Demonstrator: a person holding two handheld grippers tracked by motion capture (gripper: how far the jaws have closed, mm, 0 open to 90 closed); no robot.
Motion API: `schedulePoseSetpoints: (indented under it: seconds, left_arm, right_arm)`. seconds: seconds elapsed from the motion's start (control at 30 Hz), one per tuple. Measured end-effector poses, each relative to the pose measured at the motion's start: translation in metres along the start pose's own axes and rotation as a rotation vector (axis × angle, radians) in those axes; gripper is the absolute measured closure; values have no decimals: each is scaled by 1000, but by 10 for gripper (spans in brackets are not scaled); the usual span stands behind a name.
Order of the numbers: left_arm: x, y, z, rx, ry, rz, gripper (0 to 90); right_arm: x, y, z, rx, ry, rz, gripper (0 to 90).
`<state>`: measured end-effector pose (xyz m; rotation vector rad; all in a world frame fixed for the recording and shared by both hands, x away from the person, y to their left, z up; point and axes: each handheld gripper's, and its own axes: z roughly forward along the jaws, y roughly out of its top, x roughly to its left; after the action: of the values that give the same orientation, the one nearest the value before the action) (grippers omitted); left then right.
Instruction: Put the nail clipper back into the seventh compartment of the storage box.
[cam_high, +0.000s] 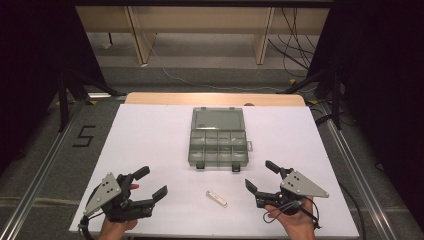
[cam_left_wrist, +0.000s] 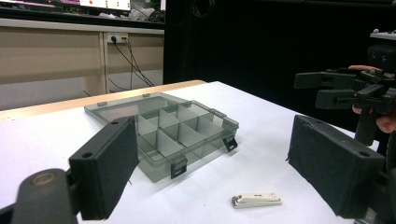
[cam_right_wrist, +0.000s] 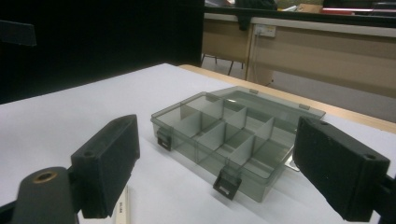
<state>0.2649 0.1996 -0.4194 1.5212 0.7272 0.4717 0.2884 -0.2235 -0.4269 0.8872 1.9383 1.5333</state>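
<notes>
A grey see-through compartment box (cam_high: 218, 140) lies open at the middle of the white table (cam_high: 150, 130), its lid laid flat toward the far side. Its several compartments look empty (cam_left_wrist: 161, 135) (cam_right_wrist: 224, 135). A small white nail clipper (cam_high: 216, 198) lies flat in front of the box, between the two hands (cam_left_wrist: 257, 200); one end of it peeks out beside a jaw (cam_right_wrist: 122, 205). My left gripper (cam_high: 152, 181) (cam_left_wrist: 219, 168) hovers at the near left, open and empty. At the near right my right gripper (cam_high: 259, 175) (cam_right_wrist: 224, 168) is open too, nothing between its jaws; it appears again from across the table (cam_left_wrist: 336, 88).
A wooden table edge (cam_high: 215, 98) runs along the far side of the white sheet. Black stand legs (cam_high: 67, 95) (cam_high: 330, 95) flank the far corners. A "5" mark (cam_high: 84, 136) is on the floor at left, and cables (cam_high: 295, 45) trail beyond.
</notes>
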Motion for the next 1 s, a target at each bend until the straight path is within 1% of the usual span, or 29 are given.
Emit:
schedulePoseSetpoints:
  seconds: [0.03, 0.13, 0.17, 0.2, 0.3, 0.33, 0.37, 0.43, 0.47, 0.5, 0.53, 0.57, 0.6, 0.63, 0.67, 0.7, 0.77, 0.8, 0.83, 0.87, 0.9, 0.93, 0.97, 1.0]
  left_arm:
    - [0, 0, 0, 0, -1, 1, 153]
    - [0, 0, 0, 0, -1, 1, 153]
    - [0, 0, 0, 1, -1, 1, 152]
    - [0, 0, 0, 1, -1, 1, 153]
    - [0, 0, 0, 1, -1, 1, 153]
    - [0, 0, 0, 1, -1, 0, 153]
    - [0, 0, 0, 1, -1, 0, 153]
    - [0, 0, 0, 1, -2, 1, 153]
    - [0, 0, 0, 1, -2, 0, 153]
    - [0, 0, 0, 2, -2, -2, 153]
    - [0, 0, 0, 2, -2, -2, 153]
    - [0, 0, 1, 1, -2, -2, 153]
    - [0, 0, 1, 1, -2, -2, 153]
    - [0, 0, 0, 0, -2, -1, 153]
    - [0, 0, 0, 0, -2, -1, 153]
    - [0, 0, 0, 0, -1, 1, 153]
    - [0, 0, 0, 0, 0, 1, 153]
    - [0, 0, 0, 0, 1, 4, 153]
    - [0, 0, 0, 0, 1, 6, 153]
    - [-1, 0, 1, 1, -1, 3, 153]
    - [-1, 0, 1, 1, -1, 3, 153]
    - [0, 0, 1, 1, -1, 4, 153]
    - [0, 0, 1, 1, 1, -1, 153]
    - [0, 0, 1, 1, 1, -1, 153]
  right_arm:
    - [-3, 0, 1, -13, -4, -21, 159]
    - [-3, 0, 1, -11, -4, -23, 158]
    - [-1, 0, 0, 12, 10, -4, 158]
    - [-1, 0, 0, 11, 4, -6, 158]
    - [0, 0, 1, 7, 10, -8, 158]
    - [1, 0, 2, 8, -1, -19, 158]
    - [0, 0, 3, -5, -6, -38, 158]
    - [2, 1, 2, 34, 6, -25, 158]
    - [2, 1, 2, 34, 6, -25, 158]
    - [2, 1, 3, 30, 1, -33, 158]
    - [4, 1, 4, 24, 7, -38, 158]
    - [3, 2, 4, 23, 7, -59, 158]
    - [3, 2, 4, 23, 7, -59, 158]
    - [5, 4, 4, 42, 8, -58, 158]
    - [4, 4, 5, 35, 6, -81, 158]
    - [5, 5, 5, 49, 14, -84, 159]
    - [5, 5, 6, 48, 8, -85, 159]
    - [6, 5, 6, 70, 28, -83, 161]
    - [8, 6, 9, 59, 36, -92, 162]
    - [9, 8, 9, 87, 43, -97, 163]
    - [8, 9, 11, 68, 44, -121, 166]
    - [10, 11, 11, 85, 51, -122, 166]
    - [11, 12, 12, 99, 61, -139, 166]
    - [11, 12, 12, 99, 61, -139, 166]
